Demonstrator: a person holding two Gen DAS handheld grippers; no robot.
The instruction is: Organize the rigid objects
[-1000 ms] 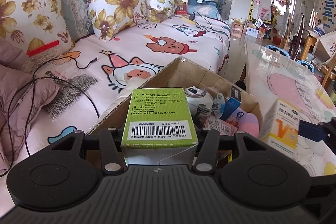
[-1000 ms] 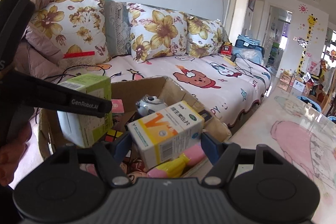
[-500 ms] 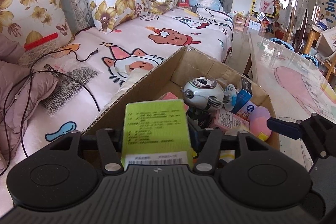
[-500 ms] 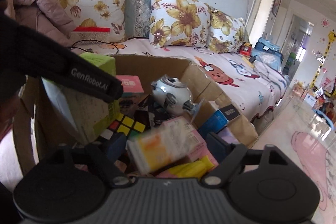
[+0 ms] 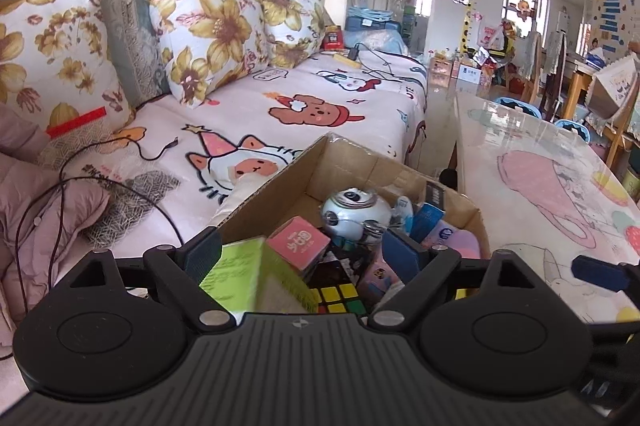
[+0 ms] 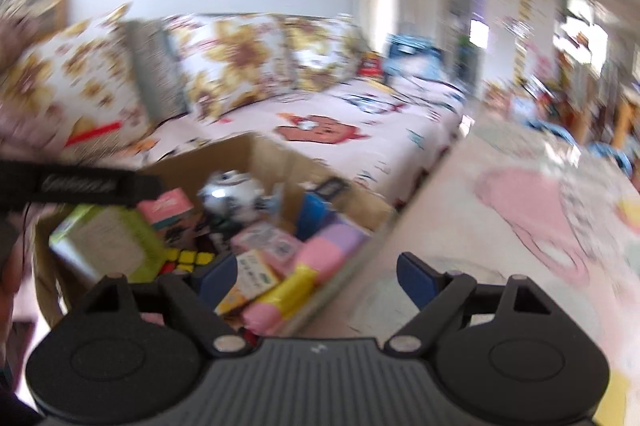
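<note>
A cardboard box (image 5: pixel 360 162) beside the sofa holds several objects. My left gripper (image 5: pixel 302 252) is open above it. The green box (image 5: pixel 244 278) lies loose in the cardboard box, next to a pink box (image 5: pixel 298 240), a colour cube (image 5: pixel 338 296) and a white round toy (image 5: pixel 356 210). My right gripper (image 6: pixel 316 276) is open and empty over the table edge. In the blurred right wrist view the cardboard box (image 6: pixel 280 158) holds the green box (image 6: pixel 108 242), the yellow and white medicine box (image 6: pixel 250 280) and a pink and yellow block (image 6: pixel 296 286).
A glass-topped table (image 5: pixel 532 178) with a pink cup print stands right of the box. The sofa (image 5: pixel 260 114) with flowered pillows and a black cable (image 5: pixel 100 182) lies to the left. The right wrist view is motion-blurred.
Both grippers lowered into the cardboard box and opened. The left let go of the green box and the right let go of the yellow medicine box. The right gripper has swung right.
</note>
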